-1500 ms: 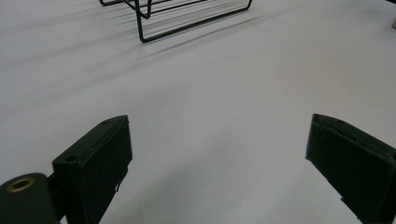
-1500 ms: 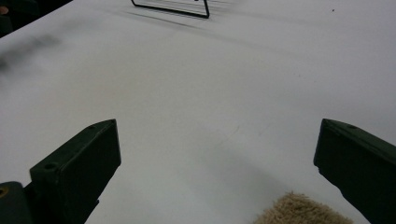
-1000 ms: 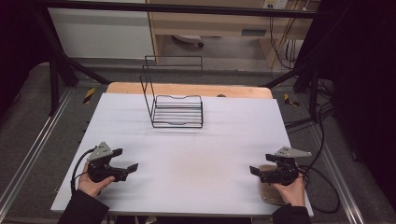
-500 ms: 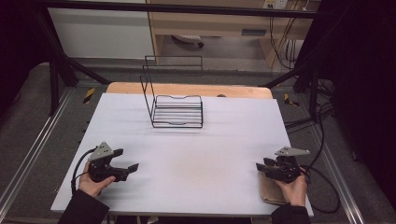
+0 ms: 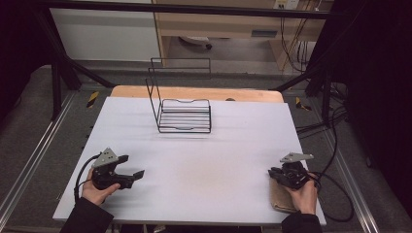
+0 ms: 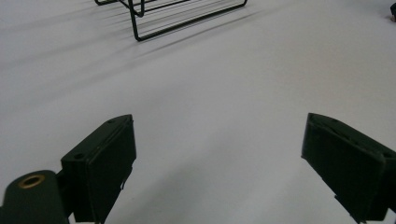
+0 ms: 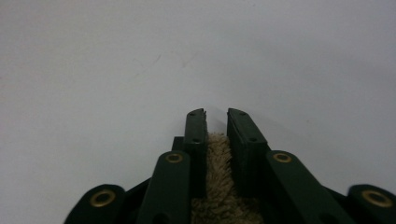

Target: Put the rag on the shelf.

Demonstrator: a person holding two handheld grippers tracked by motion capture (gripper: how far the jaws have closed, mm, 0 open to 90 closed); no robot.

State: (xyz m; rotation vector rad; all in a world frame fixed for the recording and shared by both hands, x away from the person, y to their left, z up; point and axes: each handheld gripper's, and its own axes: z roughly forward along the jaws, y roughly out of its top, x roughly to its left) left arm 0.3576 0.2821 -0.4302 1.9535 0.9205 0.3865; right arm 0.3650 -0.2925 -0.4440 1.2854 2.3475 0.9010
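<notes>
- Beige terry cloth [image 7: 218, 186], a folded towel by the look of its looped pile, lies at the near right corner of the white table [image 5: 194, 145], partly under the person's right hand [image 5: 303, 194].
- In the right gripper view the right gripper [image 7: 215, 116] has its jaws drawn nearly together, with a ridge of the cloth pinched up between them; only a narrow slit remains at the tips, past the fabric's edge.
- From the high view the same gripper [image 5: 273, 173] sits low over the cloth's far end, its grey three-cornered plate on top and its cable looping off the table's right edge.
- At the near left corner the left hand [image 5: 99, 190] holds the left gripper [image 5: 133, 170] just above the bare tabletop, jaws pointing toward the table's middle.
- The left gripper view shows that gripper [image 6: 219, 154] spread wide, with nothing between its two black pads but white surface.
- The cloth and the left gripper are well apart, at opposite sides of the table's near edge.
- Farther back, near the table's far edge and slightly left of centre, stands a black wire rack [image 5: 184, 114] with a tall upright back frame; its near corner [image 6: 140, 18] shows at the top of the left gripper view.
- Beyond the white surface a strip of wooden board [image 5: 243, 94] shows.
</notes>
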